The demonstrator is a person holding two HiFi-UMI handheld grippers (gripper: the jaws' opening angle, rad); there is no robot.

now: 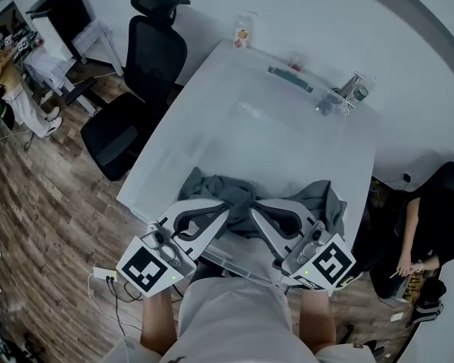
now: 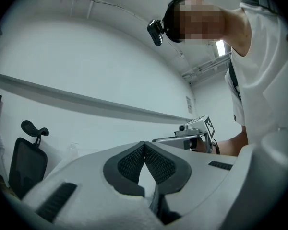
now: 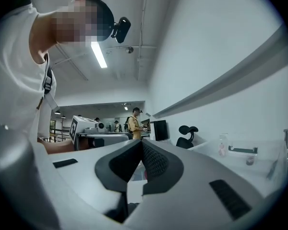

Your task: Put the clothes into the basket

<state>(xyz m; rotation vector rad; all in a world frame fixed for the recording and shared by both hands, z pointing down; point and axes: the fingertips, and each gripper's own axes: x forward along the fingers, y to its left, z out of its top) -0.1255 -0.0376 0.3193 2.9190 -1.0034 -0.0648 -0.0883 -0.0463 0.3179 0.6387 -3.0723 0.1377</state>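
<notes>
The clothes [image 1: 212, 184] are slate grey, on a white surface [image 1: 272, 119]. The left tool [image 1: 225, 212] and right tool [image 1: 253, 214] are pale grey with dark meshed pads [image 2: 132, 164], and their cubes [image 1: 147, 269] bear black-and-white square markers. At ten o'clock is a black chair [image 1: 136, 89]; at nine o'clock, the floor [image 1: 38, 195] is brown wood-grain.

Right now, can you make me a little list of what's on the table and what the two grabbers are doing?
table: white table
clothes: grey garment, crumpled at the near edge
left gripper: jaws together, tip over the garment
right gripper: jaws together, tip over the garment, close to the left one
cloth pinched: cannot tell
far edge: small bottle
beside the table: black office chair
</notes>
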